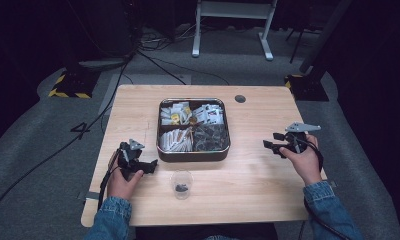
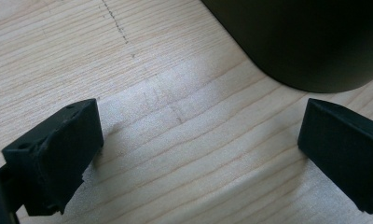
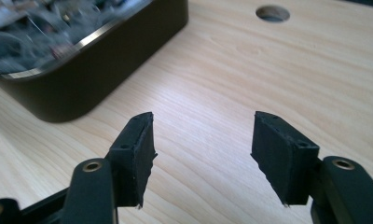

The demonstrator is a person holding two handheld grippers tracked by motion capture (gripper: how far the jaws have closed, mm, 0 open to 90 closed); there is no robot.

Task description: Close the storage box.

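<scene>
1. We see a wooden table (image 1: 248,165) carrying a dark, square, metal-rimmed tray (image 1: 193,154) near the middle of its far half, split into four compartments packed with small sachets (image 1: 177,140) and wrappers.
2. A small clear cup (image 1: 181,184) stands upright toward the table's near edge, just in front of the tray's near wall and apart from it; something small and dark lies in its bottom, too small for us to tell what.
3. Our left gripper (image 1: 149,166) lies low over the table near its left edge, just left of the cup and beside the tray's near left corner. In the left gripper view its jaws stand wide apart with bare wood between them and the tray's dark rounded corner (image 2: 306,42) just ahead, so it holds nothing.
4. Our right gripper (image 1: 271,141) sits near the table's right edge, pointing toward the tray and well apart from it. In the right gripper view its jaws are parted over bare wood, gripping nothing, with the tray's corner (image 3: 82,88) ahead at the left.
5. A round hole (image 1: 240,98) shows in the table near its far edge, right of the tray.
</scene>
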